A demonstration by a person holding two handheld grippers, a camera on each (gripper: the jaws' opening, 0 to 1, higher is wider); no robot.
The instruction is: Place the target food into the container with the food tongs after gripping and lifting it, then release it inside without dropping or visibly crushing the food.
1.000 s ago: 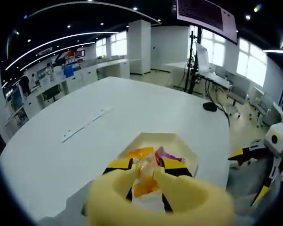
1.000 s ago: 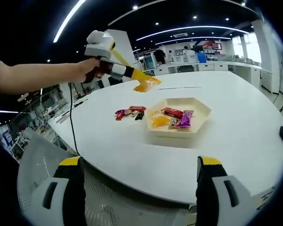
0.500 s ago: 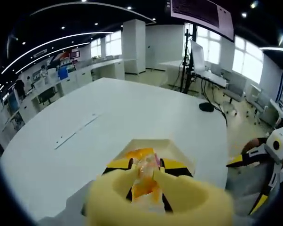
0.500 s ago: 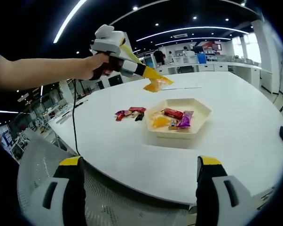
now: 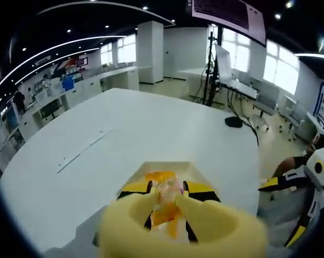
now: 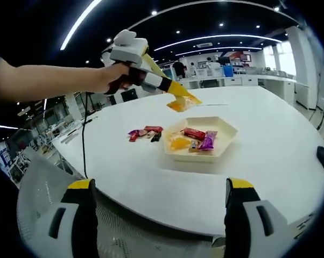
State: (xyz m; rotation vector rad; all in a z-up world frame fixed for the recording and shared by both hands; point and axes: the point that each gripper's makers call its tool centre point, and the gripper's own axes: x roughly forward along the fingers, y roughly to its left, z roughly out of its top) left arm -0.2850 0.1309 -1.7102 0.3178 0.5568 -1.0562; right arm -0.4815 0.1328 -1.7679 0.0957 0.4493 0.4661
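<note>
Claw of the left gripper (image 5: 167, 196) is clamped on an orange, crinkly plastic snack packet (image 5: 163, 207), carried above the cream hexagonal tray (image 6: 222, 141) on the white worktop (image 6: 269, 161). Transport step judged nearly done; lowering into the tray, then gentle opening, is called for. Right claw (image 6: 157, 236) is held wide, empty.

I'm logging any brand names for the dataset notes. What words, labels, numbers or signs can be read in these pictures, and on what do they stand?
None can be read.
Wrappers in the hexagonal tray: print too small to read.
Orange packet held in the left gripper: no legible print.
Wrappers on the table beside the tray: too small.
Dark hanging screen in the left gripper view: lines of text, blurred.
Signs on the far wall: blurred.
</note>
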